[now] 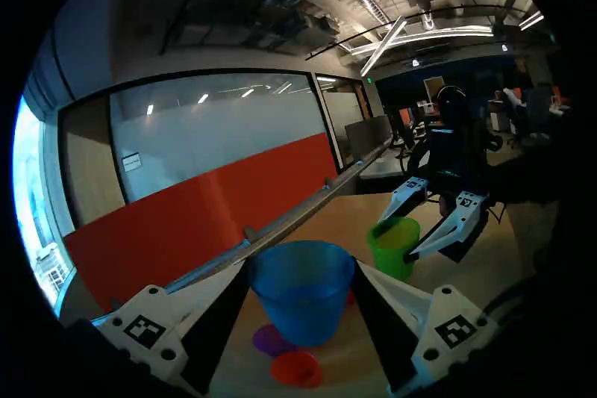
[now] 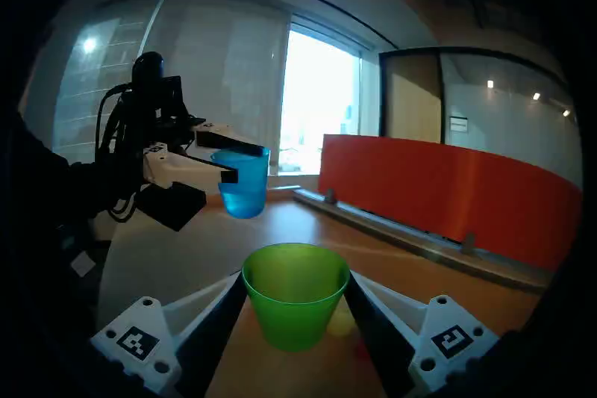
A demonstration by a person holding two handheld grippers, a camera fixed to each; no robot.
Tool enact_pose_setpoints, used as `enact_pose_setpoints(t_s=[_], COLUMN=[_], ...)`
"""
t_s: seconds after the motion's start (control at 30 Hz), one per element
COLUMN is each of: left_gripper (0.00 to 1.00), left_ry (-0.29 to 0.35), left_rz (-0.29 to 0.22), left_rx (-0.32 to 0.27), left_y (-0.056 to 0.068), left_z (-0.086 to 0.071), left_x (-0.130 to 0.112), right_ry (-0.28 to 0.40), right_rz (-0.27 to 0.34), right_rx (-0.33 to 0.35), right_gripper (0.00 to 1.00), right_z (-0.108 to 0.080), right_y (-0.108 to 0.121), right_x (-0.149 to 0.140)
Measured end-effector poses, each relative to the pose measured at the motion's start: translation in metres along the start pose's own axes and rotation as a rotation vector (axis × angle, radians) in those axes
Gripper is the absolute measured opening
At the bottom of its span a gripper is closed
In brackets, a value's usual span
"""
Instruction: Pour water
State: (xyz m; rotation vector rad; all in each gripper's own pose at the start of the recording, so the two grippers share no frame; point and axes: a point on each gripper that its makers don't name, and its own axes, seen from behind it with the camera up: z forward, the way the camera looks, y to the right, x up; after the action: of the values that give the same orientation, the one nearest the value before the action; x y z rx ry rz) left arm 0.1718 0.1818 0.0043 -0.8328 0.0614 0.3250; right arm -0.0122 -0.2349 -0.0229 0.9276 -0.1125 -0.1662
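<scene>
Clearly, two plastic cups are held up above the wooden bench, one in each tool. The blue cup is grasped by the left hand-held gripper, with both fingers pressed on its wall close under the rim. The green cup is clamped in the same way by the right hand-held gripper. Both cups are kept about upright and apart from each other.

They are tapered, translucent and glossy. Such cups are judged to be light and a little soft, so the wall may be bent by a hard squeeze, and smooth enough to slip. The hold is best taken just below the rim, where the wall is stiffer. Whether water is inside cannot be told.

On the bench below, a small purple thing and a small orange cup are seen.
</scene>
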Motion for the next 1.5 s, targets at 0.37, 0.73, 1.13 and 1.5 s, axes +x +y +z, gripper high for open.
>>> enact_pose_setpoints(t_s=[0.37,0.73,1.13,1.5], left_gripper=[0.9,0.9,0.9,0.9], left_ry=[0.015,0.023,0.022,0.018], left_rz=[0.124,0.232,0.327,0.428], left_rx=[0.029,0.047,0.05,0.055], left_y=[-0.002,-0.003,-0.002,0.003], left_z=[0.002,0.007,0.011,0.013], left_x=[0.014,0.023,0.034,0.038], right_ry=[0.006,-0.004,-0.002,0.002], right_rz=[0.02,0.035,0.048,0.049], right_rx=[0.037,0.069,0.105,0.137], right_gripper=[0.91,0.91,0.91,0.91], right_z=[0.009,0.016,0.025,0.035], right_y=[-0.012,-0.024,-0.034,-0.044], right_x=[-0.002,-0.007,-0.008,-0.004])
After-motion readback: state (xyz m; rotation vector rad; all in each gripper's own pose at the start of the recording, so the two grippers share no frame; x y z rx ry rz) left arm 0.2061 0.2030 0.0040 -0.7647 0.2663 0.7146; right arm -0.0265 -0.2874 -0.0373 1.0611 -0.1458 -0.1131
